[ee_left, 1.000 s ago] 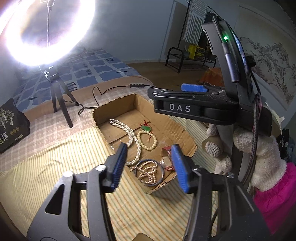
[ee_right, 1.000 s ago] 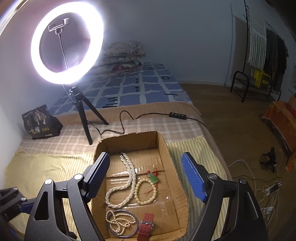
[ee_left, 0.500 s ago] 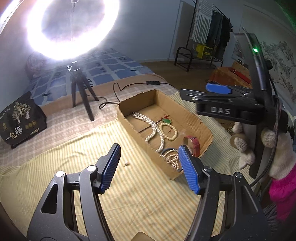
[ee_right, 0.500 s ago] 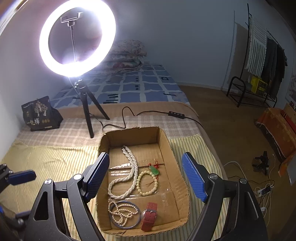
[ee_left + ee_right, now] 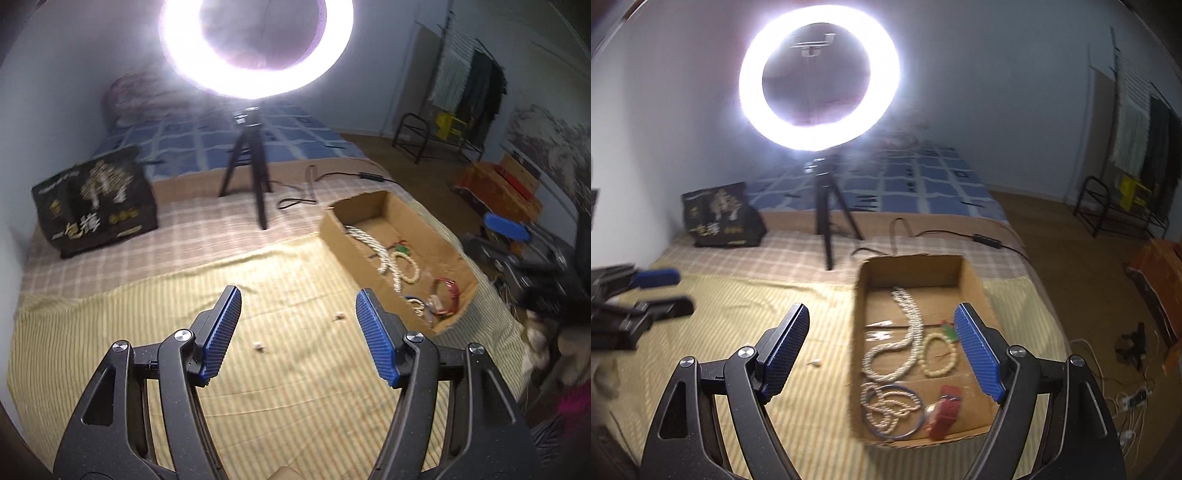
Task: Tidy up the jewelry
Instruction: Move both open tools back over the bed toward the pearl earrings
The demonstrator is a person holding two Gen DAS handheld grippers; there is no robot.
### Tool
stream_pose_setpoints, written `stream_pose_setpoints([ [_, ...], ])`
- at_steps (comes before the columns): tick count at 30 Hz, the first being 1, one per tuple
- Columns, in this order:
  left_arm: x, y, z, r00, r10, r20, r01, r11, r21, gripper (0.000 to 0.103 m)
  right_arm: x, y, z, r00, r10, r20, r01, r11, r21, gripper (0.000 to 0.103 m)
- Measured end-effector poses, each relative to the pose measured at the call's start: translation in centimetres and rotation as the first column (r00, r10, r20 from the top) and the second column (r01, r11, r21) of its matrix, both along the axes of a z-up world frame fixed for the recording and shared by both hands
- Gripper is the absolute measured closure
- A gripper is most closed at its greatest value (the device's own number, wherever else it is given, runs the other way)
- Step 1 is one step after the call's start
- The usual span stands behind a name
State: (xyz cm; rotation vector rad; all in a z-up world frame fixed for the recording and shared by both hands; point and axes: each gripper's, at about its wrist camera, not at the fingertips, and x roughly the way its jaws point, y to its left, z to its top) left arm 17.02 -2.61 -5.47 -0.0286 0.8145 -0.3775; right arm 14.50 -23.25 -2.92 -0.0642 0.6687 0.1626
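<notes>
Left wrist view | I hold the left hand-held gripper spread and empty over the bed | two small loose pieces left, near | cardboard box right holds necklaces, bangle, red watch | right hand-held gripper spread, empty | nearly done, I judge.

A bright ring light stands on a black tripod on the bed and gives most of the light. The walls are pale blue-grey. The bed has a yellow striped sheet, a checked cloth and a blue squared cover. The wooden floor is at the right, with a clothes rack near the wall.
</notes>
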Motion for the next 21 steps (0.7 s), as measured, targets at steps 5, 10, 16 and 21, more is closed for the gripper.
stream_pose_setpoints([
  [5,0.5,2.0,-1.5,0.999,0.031,-0.043,-0.031,1.0,-0.004,0.049,-1.0,2.2,-0.5,0.996,0.084,-0.007,-0.084,0.996,0.013,0.023],
  [10,0.3,2.9,-3.4,0.996,0.011,-0.093,-0.016,0.999,-0.052,0.052,-1.8,4.4,-2.8,0.991,0.131,-0.039,-0.13,0.991,0.023,0.023],
  [16,0.2,3.3,-5.7,0.989,0.003,-0.151,-0.015,0.997,-0.079,0.061,-2.6,7.3,-5.9,0.987,0.147,-0.064,-0.148,0.989,-0.009,0.024],
  [21,0.1,2.3,-7.6,0.985,-0.023,-0.169,0.017,0.999,-0.034,0.061,-2.5,8.5,-8.1,0.989,0.119,-0.089,-0.122,0.992,-0.02,0.034],
])
